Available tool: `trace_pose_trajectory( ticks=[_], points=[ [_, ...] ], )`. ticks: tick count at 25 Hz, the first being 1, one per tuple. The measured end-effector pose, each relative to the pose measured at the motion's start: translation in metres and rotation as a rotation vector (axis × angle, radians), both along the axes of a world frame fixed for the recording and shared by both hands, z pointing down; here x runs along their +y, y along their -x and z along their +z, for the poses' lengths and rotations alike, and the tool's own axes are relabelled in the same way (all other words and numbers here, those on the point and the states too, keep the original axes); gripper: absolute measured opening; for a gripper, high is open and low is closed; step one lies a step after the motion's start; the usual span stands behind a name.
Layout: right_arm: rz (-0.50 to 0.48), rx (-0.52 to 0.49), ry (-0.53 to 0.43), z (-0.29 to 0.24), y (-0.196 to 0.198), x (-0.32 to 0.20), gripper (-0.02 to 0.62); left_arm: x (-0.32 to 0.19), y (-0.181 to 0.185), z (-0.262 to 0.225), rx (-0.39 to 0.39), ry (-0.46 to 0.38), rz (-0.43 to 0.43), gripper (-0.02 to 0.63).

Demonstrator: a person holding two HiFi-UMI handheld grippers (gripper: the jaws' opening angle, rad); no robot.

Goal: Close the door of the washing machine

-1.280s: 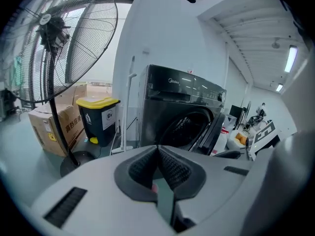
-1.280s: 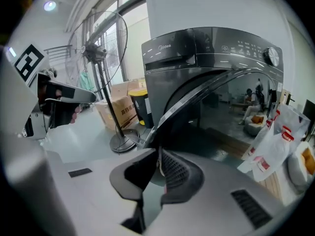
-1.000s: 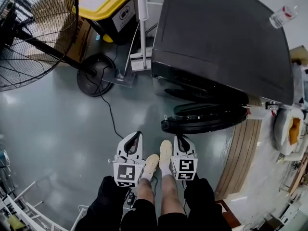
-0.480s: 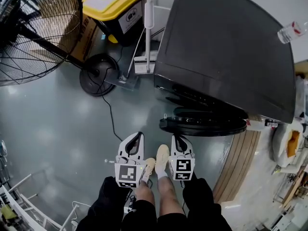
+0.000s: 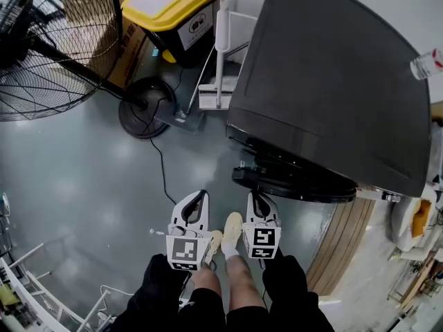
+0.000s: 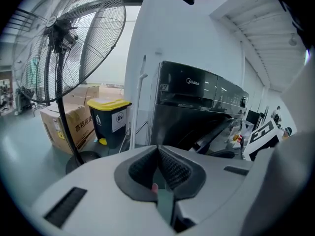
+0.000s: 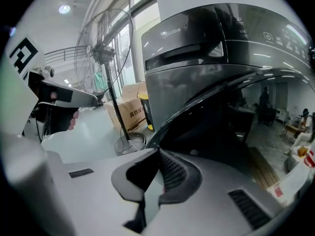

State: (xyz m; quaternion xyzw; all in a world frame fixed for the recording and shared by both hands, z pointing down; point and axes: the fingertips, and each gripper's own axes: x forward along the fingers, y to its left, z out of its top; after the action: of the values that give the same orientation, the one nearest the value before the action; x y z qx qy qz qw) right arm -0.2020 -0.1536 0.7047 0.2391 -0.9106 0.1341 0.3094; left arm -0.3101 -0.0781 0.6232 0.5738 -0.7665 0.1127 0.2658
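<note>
The dark grey washing machine [image 5: 332,81] stands at the upper right, and its round door [image 5: 297,182] hangs open toward me, low at the front. My right gripper [image 5: 258,199] is shut and empty, its tip just short of the door's near edge. In the right gripper view the door's curved rim [image 7: 206,100] rises directly past my right gripper [image 7: 158,155]. My left gripper [image 5: 198,200] is also shut and empty, left of the door over bare floor. The left gripper view shows my left gripper [image 6: 158,150] with the machine [image 6: 197,107] and the open door [image 6: 216,134] ahead to the right.
A big floor fan [image 5: 48,43] with a round base [image 5: 142,106] and a trailing cable [image 5: 163,168] stands at the left. Behind it are a cardboard box [image 5: 131,43] and a yellow-lidded bin [image 5: 173,9]. A white pole [image 5: 221,54] leans beside the machine. A wooden pallet [image 5: 346,234] lies at the right.
Both grippers have moved forward toward the machine. The right gripper's tip now lies close under the open door's edge, and the left one has kept pace beside it.
</note>
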Motion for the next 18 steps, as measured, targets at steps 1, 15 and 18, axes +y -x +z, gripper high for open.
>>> trace_pose_trajectory(
  ticks=[1,15,18],
  points=[
    [-0.002,-0.004,-0.002,0.000,0.002,-0.003,0.017,-0.002,0.001,0.000,-0.001,0.001,-0.003,0.025],
    [-0.020,-0.034,-0.003,0.001,0.018,-0.040,0.017,-0.027,0.006,0.007,-0.008,0.018,-0.020,0.025],
    [-0.019,-0.034,0.007,0.003,0.020,-0.049,0.017,-0.033,0.005,0.008,-0.011,0.023,-0.017,0.025]
  ],
)
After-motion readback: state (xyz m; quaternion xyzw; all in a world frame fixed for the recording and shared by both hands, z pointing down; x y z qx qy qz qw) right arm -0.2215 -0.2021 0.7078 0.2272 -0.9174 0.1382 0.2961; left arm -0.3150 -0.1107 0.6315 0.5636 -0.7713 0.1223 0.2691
